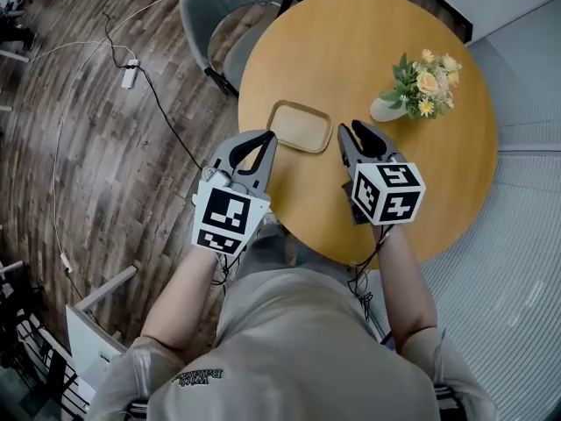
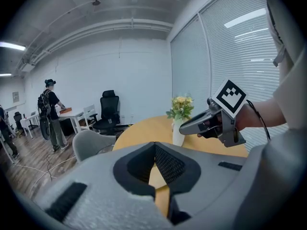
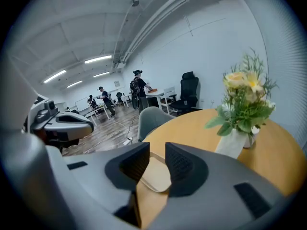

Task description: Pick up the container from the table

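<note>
The container (image 1: pixel 299 126) is a shallow tan tray with rounded corners, lying on the round wooden table (image 1: pixel 351 51) near its left edge. My left gripper (image 1: pixel 268 137) hovers just left of the tray's near corner, jaws shut with the tips touching and nothing between them (image 2: pixel 154 146). My right gripper (image 1: pixel 353 130) is held just right of the tray with its jaws open a narrow gap. In the right gripper view the container (image 3: pixel 156 174) shows through that gap (image 3: pixel 157 150), a little ahead of the pads. Neither gripper touches the tray.
A white vase of yellow flowers (image 1: pixel 419 86) stands on the table, right of and beyond the right gripper, close to it in its view (image 3: pixel 232 143). A grey chair (image 1: pixel 219 16) sits at the table's far left. Cables and a power strip (image 1: pixel 129 75) lie on the wooden floor.
</note>
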Demonstrator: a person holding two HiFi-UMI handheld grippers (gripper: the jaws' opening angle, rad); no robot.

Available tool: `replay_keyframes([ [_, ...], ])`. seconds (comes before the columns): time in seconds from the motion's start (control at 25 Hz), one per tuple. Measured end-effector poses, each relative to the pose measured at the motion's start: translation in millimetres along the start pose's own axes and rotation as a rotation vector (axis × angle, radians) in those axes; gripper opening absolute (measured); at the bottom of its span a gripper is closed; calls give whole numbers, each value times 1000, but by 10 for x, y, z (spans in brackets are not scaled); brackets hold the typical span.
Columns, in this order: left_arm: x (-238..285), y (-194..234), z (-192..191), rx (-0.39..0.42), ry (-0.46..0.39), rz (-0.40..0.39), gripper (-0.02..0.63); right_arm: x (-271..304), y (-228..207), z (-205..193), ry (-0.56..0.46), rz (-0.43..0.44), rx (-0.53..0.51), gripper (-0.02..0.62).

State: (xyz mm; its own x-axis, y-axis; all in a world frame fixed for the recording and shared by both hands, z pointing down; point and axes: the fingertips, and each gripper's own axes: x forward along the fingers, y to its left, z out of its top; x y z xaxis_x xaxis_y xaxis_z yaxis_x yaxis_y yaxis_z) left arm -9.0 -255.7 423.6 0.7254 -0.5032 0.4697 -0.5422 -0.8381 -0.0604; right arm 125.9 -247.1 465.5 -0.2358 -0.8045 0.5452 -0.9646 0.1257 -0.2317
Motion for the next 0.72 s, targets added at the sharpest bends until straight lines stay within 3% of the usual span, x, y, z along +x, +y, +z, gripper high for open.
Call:
replay_keyframes([
  [0.72,522,82,-838,-84,163,-66,20,723,-378,-1068,223,-44,116,91],
])
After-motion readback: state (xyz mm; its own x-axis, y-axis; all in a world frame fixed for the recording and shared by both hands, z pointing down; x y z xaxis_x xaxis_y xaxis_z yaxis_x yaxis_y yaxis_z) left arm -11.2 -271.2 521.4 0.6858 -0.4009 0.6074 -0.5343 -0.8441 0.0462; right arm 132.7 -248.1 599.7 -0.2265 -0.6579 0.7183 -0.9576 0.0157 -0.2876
